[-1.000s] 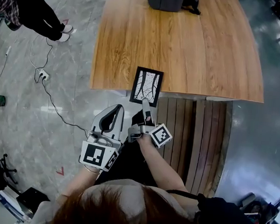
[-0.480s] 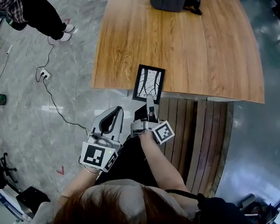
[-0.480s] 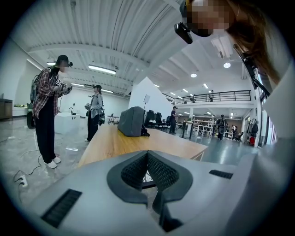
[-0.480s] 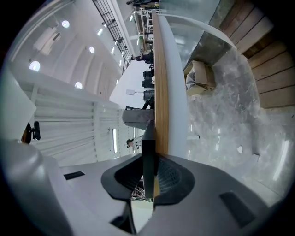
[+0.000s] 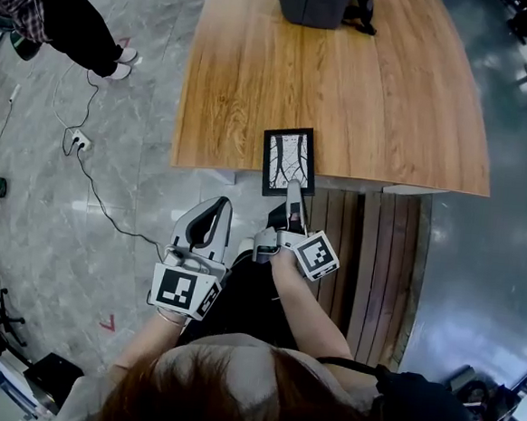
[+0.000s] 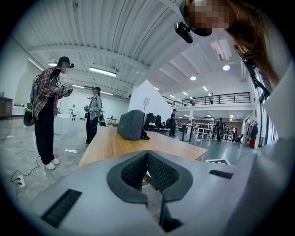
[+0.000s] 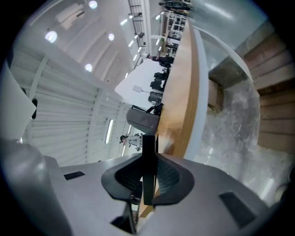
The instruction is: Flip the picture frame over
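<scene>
The black picture frame lies picture side up at the near edge of the wooden table, and its near end sticks out past that edge. My right gripper is shut on that near end. Its jaws have just been closing, with the frame between them. In the right gripper view the frame shows edge-on as a dark bar pinched between the pads of the right gripper. My left gripper hangs shut and empty to the left, below the table edge. Its pads meet at the tip of the left gripper.
A grey bag sits at the table's far end. A slatted wooden bench runs under the table's near edge on the right. A person stands at the upper left, with a power strip and cable on the floor.
The right gripper has shifted right, rolled, and gone from open to shut on the frame's near end. The frame has slid right and straightened. The left gripper has stayed put.
</scene>
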Available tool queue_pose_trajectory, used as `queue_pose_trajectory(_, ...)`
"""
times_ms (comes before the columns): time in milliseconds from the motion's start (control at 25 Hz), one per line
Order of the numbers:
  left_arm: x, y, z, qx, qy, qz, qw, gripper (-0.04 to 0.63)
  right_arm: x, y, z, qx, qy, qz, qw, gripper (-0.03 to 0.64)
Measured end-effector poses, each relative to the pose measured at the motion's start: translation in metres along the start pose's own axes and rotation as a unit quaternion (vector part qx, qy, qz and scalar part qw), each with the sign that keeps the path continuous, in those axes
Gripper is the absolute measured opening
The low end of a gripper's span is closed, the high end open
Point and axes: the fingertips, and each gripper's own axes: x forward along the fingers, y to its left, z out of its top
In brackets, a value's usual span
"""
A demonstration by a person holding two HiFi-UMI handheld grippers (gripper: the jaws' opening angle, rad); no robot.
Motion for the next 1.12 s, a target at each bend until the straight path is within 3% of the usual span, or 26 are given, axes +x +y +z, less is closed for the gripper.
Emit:
queue_pose_trajectory(80, 0.0, -0.001, 0.003, -0.001, -0.004, -0.001, 1.0, 0.006, -0.001, 0.013, 0.015, -0.062, -0.001, -0.006, 0.998, 0.08)
queue_pose_trajectory(320, 0.001, -0.007, 0.012, 0.001, -0.013, -0.004, 0.9999, 0.006, 0.007, 0.034, 0.037, -0.181, -0.01, -0.011, 0.983, 0.078)
queue_pose_trajectory(400, 0.0, -0.007, 0.014, 0.002, -0.015, -0.003, 0.9999, 0.006, 0.011, 0.043, 0.04, -0.269, -0.007, -0.017, 0.963, 0.078)
queue_pose_trajectory(440, -0.001, -0.006, 0.015, 0.003, -0.015, -0.001, 0.9999, 0.006, 0.014, 0.048, 0.04, -0.332, -0.001, -0.017, 0.943, 0.078)
queue_pose_trajectory(520, -0.002, -0.003, 0.015, 0.002, -0.016, 0.003, 0.9999, 0.006, 0.021, 0.061, 0.036, -0.476, 0.02, -0.011, 0.879, 0.078)
queue_pose_trajectory(600, -0.003, 0.001, 0.014, 0.0, -0.017, 0.009, 0.9998, 0.006, 0.027, 0.072, 0.026, -0.6, 0.043, -0.003, 0.799, 0.078)
queue_pose_trajectory(680, -0.004, 0.004, 0.013, -0.002, -0.018, 0.015, 0.9997, 0.006, 0.032, 0.076, 0.015, -0.684, 0.066, 0.003, 0.726, 0.078)
queue_pose_trajectory(720, -0.005, 0.005, 0.013, -0.003, -0.018, 0.017, 0.9997, 0.006, 0.033, 0.074, 0.01, -0.714, 0.079, 0.005, 0.696, 0.078)
queue_pose_trajectory(840, -0.006, 0.008, 0.014, -0.007, -0.02, 0.022, 0.9995, 0.006, 0.036, 0.064, -0.003, -0.777, 0.114, 0.004, 0.619, 0.078)
queue_pose_trajectory(1000, -0.01, 0.015, 0.014, -0.012, -0.023, 0.027, 0.9993, 0.006, 0.037, 0.052, -0.029, -0.863, 0.15, 0.012, 0.483, 0.078)
queue_pose_trajectory(1040, -0.011, 0.017, 0.014, -0.014, -0.022, 0.029, 0.9992, 0.006, 0.038, 0.048, -0.035, -0.875, 0.16, 0.014, 0.456, 0.078)
queue_pose_trajectory(1120, -0.012, 0.02, 0.011, -0.016, -0.021, 0.032, 0.9991, 0.006, 0.041, 0.038, -0.045, -0.891, 0.181, 0.012, 0.416, 0.078)
